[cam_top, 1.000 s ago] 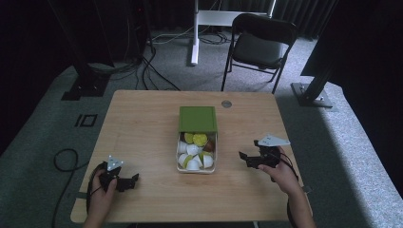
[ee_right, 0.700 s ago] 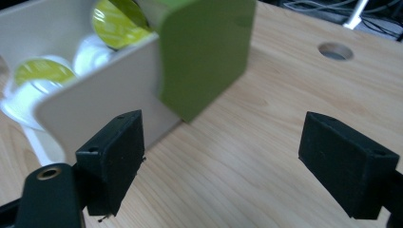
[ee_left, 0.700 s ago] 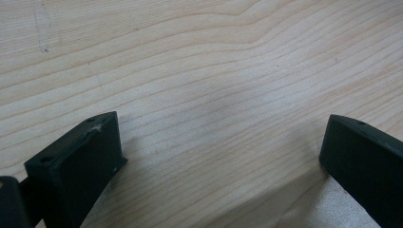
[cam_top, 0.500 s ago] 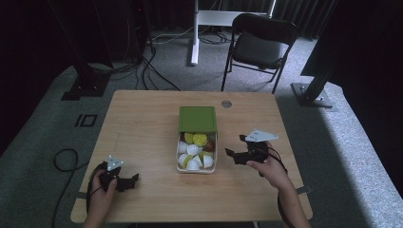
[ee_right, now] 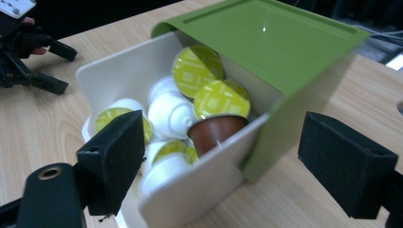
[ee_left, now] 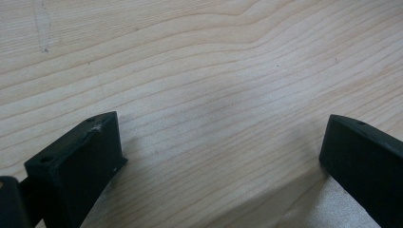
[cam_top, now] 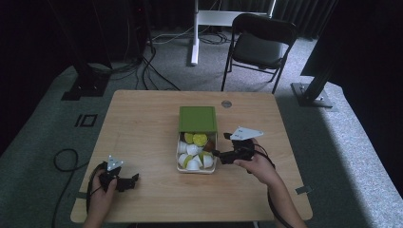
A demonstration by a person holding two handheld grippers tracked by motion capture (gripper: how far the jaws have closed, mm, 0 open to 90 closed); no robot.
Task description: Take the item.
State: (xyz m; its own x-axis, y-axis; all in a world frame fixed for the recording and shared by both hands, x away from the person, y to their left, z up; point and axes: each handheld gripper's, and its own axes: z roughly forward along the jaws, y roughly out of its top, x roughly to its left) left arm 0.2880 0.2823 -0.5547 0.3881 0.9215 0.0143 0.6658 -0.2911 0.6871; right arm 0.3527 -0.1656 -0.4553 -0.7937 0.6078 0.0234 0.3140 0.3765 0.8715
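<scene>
A white box with a green sliding lid pushed half back sits mid-table, holding several coffee capsules. In the right gripper view the box wall lies just ahead, with green-topped and white capsules and one brown capsule inside, under the green lid. My right gripper is open at the box's right wall, its jaws spread wide. My left gripper rests open near the front left of the table, over bare wood.
A round hole is set in the table's far edge. A black folding chair and a white stand are behind the table. Cables lie on the floor at left.
My right gripper has moved left from the right side of the table up to the box's right wall. The left gripper has stayed put.
</scene>
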